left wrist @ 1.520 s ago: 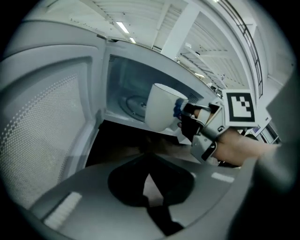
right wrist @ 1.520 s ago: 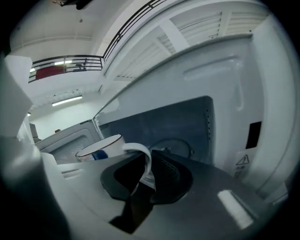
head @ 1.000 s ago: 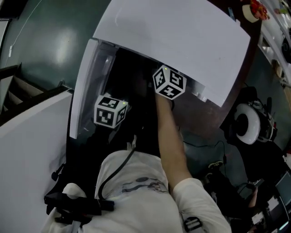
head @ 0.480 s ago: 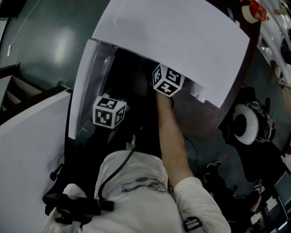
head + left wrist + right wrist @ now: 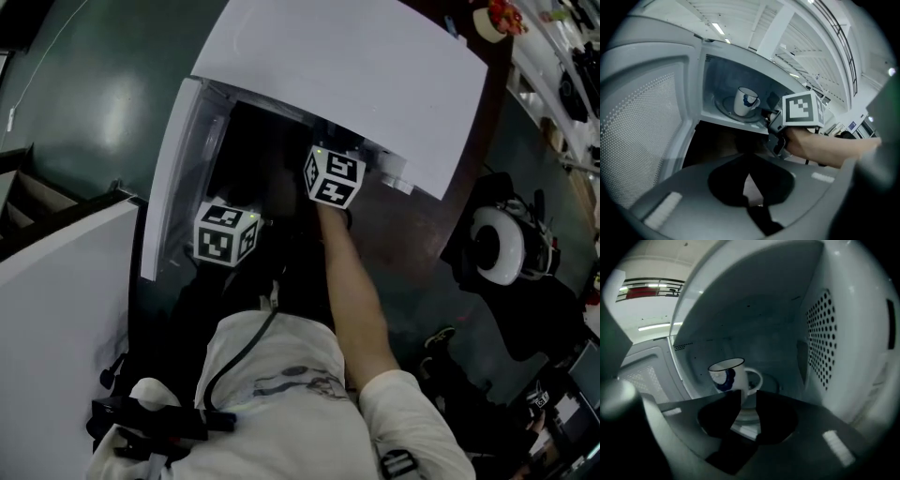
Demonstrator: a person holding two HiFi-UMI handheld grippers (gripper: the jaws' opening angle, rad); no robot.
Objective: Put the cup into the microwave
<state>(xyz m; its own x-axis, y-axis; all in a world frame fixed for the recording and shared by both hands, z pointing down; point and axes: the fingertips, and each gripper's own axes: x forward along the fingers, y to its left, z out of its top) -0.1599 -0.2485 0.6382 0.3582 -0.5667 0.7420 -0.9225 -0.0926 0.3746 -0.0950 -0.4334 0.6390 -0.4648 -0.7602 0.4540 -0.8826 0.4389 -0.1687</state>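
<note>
- Right tool: jaws have just been opening, now wide; nothing gripped.
- Cup: upright inside microwave, just beyond the jaws.
- Left tool: closed, empty.
- Placement judged complete; withdrawal remains.

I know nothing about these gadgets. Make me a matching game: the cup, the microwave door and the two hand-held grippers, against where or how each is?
1. white ceramic cup with a blue mark
2. white microwave door with a dotted mesh
3. left gripper
4. right gripper

A. reaching into the microwave, jaws apart
B. swung open sideways
C. upright on the round turntable
D. outside the microwave, facing it

Pairs: 1-C, 2-B, 3-D, 4-A.
The right gripper's jaws have just been opening, the cup free at their tips.
</note>
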